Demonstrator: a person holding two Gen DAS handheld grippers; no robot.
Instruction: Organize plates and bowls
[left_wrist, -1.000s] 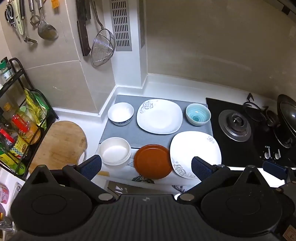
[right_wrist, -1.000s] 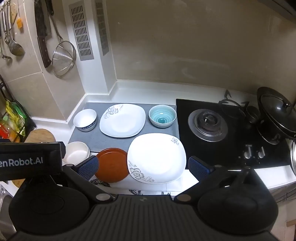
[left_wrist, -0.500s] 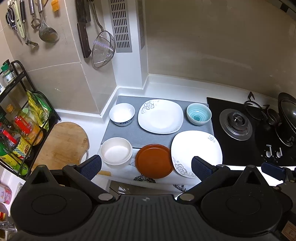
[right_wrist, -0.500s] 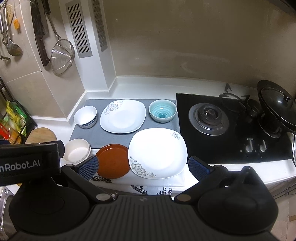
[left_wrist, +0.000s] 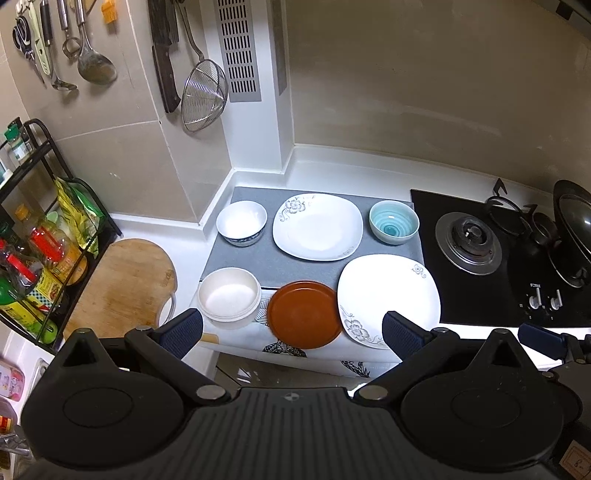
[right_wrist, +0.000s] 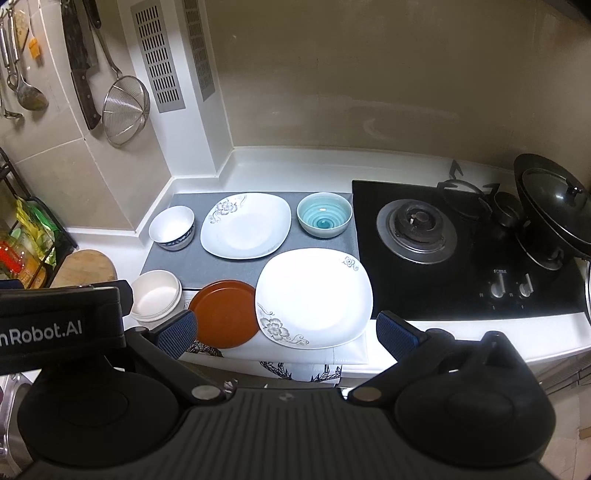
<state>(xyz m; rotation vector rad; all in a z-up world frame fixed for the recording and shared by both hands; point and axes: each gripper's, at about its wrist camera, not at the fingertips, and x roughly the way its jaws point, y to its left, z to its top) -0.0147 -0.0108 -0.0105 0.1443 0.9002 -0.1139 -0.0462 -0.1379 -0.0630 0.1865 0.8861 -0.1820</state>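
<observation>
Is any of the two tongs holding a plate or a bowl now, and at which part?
Nothing is held. The left tongs and the right tongs are both open and hover above the counter, touching no dish.

On my left tool (right_wrist: 59, 325), seen from the right wrist view, white letters read "nRobot.AI", cut off at the frame edge. The black stove (right_wrist: 499, 272) carries a small white brand word above its knobs, too small for me to read surely.
</observation>
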